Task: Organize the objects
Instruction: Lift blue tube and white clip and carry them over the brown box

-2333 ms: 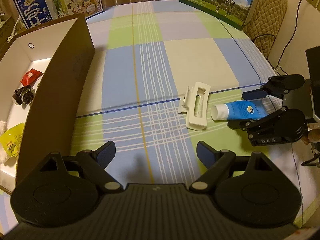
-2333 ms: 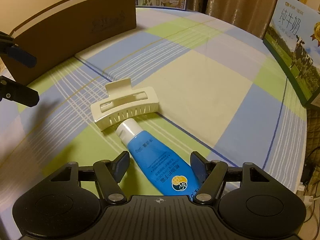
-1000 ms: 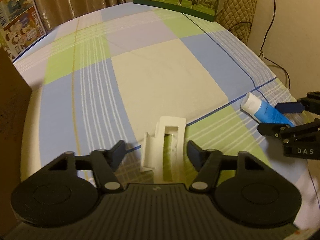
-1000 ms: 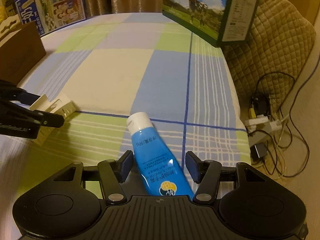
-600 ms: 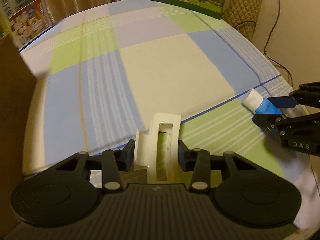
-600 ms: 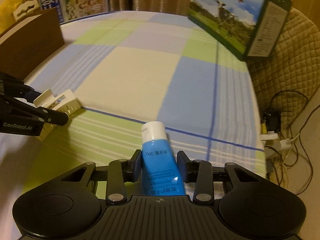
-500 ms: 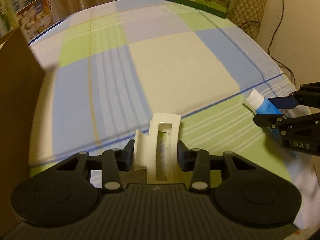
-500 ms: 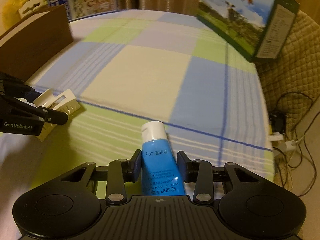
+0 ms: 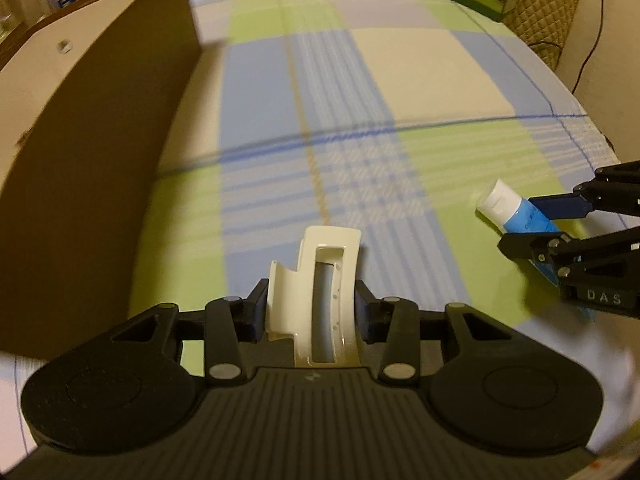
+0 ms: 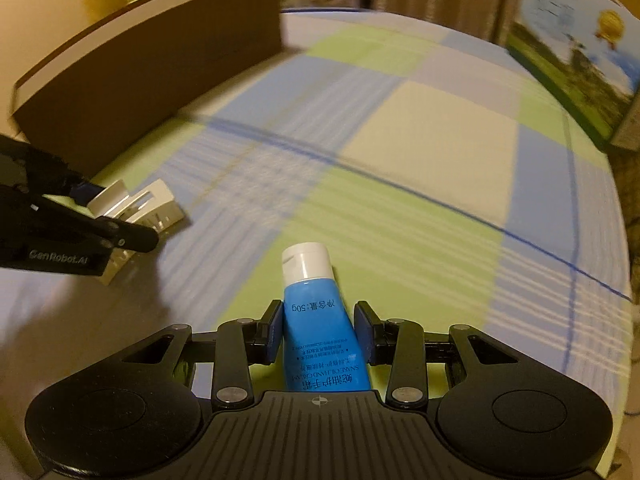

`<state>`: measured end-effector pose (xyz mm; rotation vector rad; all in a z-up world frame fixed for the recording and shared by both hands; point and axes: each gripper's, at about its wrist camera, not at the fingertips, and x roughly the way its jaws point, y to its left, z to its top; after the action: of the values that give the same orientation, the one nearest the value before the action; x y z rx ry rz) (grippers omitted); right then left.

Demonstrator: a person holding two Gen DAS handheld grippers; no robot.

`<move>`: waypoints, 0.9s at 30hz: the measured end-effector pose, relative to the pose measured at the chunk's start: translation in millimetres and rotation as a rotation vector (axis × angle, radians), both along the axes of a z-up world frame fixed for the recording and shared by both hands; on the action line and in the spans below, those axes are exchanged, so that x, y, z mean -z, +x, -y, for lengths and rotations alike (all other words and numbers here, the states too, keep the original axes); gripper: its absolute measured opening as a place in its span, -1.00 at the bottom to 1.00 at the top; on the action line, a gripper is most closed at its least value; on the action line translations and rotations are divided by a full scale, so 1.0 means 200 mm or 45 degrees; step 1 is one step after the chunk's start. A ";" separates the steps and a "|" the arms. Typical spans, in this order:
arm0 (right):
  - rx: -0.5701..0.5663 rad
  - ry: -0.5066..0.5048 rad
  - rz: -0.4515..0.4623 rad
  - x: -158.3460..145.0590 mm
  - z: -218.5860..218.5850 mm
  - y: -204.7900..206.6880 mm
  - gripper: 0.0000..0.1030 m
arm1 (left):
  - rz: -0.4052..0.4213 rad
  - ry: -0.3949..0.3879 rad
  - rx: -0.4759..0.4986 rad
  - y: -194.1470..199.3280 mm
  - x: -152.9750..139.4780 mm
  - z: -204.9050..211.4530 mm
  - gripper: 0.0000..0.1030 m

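A cream hair clip (image 9: 316,296) is pinched by the left gripper (image 9: 311,316), and a blue tube (image 10: 320,328) by the right gripper (image 10: 319,330). Both pickups appear done; placement in the brown box (image 9: 88,152) at the frame's left is judged to remain.

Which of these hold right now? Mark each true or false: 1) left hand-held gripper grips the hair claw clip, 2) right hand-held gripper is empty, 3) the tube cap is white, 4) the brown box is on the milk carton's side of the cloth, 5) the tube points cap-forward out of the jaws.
1. True: the left hand-held gripper is clamped on the cream hair claw clip.
2. False: the right hand-held gripper is shut on the blue tube.
3. True: white cap.
4. False: the brown box stands left, the milk carton right.
5. True.
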<state>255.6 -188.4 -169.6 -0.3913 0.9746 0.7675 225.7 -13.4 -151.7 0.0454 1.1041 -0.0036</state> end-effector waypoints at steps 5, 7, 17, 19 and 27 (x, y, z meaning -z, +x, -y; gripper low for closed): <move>-0.102 -0.006 0.016 0.01 -0.06 -0.15 -0.31 | -0.012 0.012 -0.065 -0.18 -0.02 -0.07 -0.28; -0.122 -0.005 0.013 0.01 -0.07 -0.21 -0.31 | -0.016 0.021 -0.083 -0.25 -0.02 -0.09 -0.28; -0.158 -0.017 0.009 0.01 -0.04 -0.30 -0.18 | -0.019 -0.008 -0.160 -0.44 -0.04 -0.19 -0.27; -0.153 -0.012 0.006 0.01 -0.04 -0.30 -0.18 | -0.014 -0.014 -0.158 -0.44 -0.04 -0.19 -0.27; -0.140 -0.007 0.013 0.00 -0.08 -0.33 -0.29 | 0.001 -0.019 -0.169 -0.44 -0.03 -0.19 -0.25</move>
<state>190.0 -173.4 -170.2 -0.4562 0.9515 0.8615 138.3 24.9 -145.7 -0.0415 1.1045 0.1070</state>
